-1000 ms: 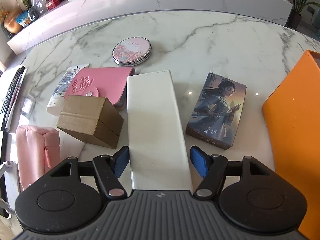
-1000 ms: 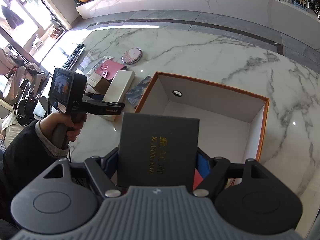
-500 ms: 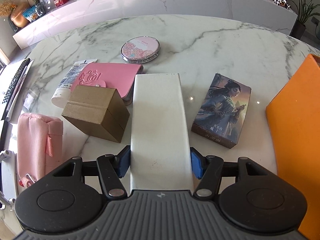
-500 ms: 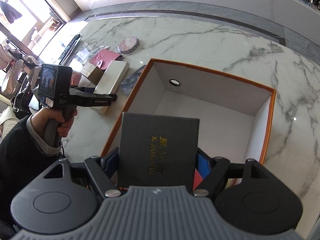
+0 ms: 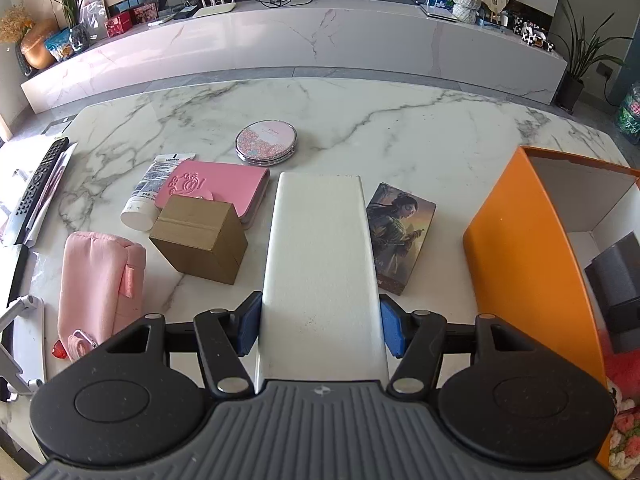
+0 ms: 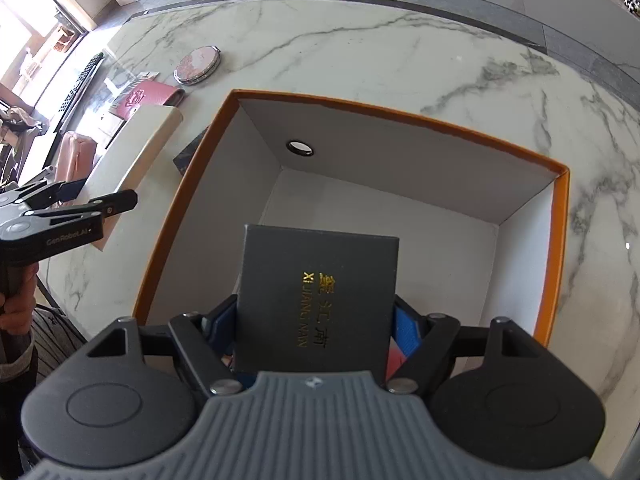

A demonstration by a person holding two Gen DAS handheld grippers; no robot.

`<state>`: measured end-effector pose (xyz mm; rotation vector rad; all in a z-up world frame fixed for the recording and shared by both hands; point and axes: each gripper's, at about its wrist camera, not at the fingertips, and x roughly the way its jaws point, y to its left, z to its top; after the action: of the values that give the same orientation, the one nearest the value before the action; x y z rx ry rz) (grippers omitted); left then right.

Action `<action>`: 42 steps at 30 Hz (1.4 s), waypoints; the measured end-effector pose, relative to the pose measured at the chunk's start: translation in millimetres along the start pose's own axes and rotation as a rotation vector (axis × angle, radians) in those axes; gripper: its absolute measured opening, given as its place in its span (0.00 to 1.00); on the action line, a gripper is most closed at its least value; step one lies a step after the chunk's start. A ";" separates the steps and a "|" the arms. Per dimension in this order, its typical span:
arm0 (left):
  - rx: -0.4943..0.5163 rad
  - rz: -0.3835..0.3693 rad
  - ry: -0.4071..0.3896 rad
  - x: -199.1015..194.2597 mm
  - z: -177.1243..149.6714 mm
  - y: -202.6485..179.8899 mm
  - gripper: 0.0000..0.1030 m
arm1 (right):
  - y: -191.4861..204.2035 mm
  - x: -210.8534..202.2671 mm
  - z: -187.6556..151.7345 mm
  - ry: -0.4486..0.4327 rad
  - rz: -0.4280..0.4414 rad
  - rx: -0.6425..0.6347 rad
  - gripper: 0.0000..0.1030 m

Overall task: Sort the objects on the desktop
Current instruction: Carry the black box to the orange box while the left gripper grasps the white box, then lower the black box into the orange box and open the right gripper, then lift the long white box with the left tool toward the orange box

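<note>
Both jaws now hold cargo: left gripper (image 5: 320,330) has just clamped the white box (image 5: 320,256) and lifts it; right gripper (image 6: 316,330) lowers the dark box (image 6: 316,296) into the orange bin (image 6: 558,248).

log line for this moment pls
left gripper: shut on white box | right gripper: shut on dark box, over orange bin

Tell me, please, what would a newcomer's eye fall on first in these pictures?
The big orange bin, open and white inside, dominates the right of the marble table. The right tool holds a dark box with gold lettering over it. The left tool grips a long white box, tilted up among pink items, a brown carton and an illustrated box.
</note>
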<state>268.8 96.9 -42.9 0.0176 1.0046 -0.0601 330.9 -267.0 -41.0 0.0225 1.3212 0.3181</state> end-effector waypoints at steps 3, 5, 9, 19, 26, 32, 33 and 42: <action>-0.015 -0.019 -0.010 -8.5 -0.5 1.0 0.68 | -0.4 15.4 -2.0 0.041 0.023 0.064 0.75; -0.028 -0.042 -0.018 -15.6 -0.7 2.5 0.68 | 1.0 24.1 -2.7 0.051 0.010 0.082 0.75; -0.011 -0.050 -0.055 -32.3 0.4 0.0 0.68 | 1.8 36.2 -5.0 0.048 -0.032 0.117 0.75; -0.015 -0.095 -0.113 -59.2 8.3 -1.6 0.68 | -2.2 52.9 -22.2 0.074 -0.148 0.179 0.75; 0.001 -0.128 -0.132 -68.8 8.6 -9.7 0.68 | -5.0 56.2 -23.2 0.114 -0.133 0.192 0.78; 0.015 -0.145 -0.149 -77.0 8.3 -14.7 0.68 | -14.1 45.5 -30.7 0.108 -0.061 0.251 0.81; 0.017 -0.149 -0.152 -79.1 7.8 -15.5 0.68 | -16.0 37.4 -31.4 0.081 -0.051 0.261 0.81; 0.002 -0.230 -0.205 -102.7 -6.6 -31.9 0.68 | -41.3 -41.6 -39.0 -0.092 0.314 0.479 0.85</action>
<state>206.4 69.7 40.6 -0.1010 0.7982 -0.2684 293.9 -323.0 -19.5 0.6446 1.2755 0.2548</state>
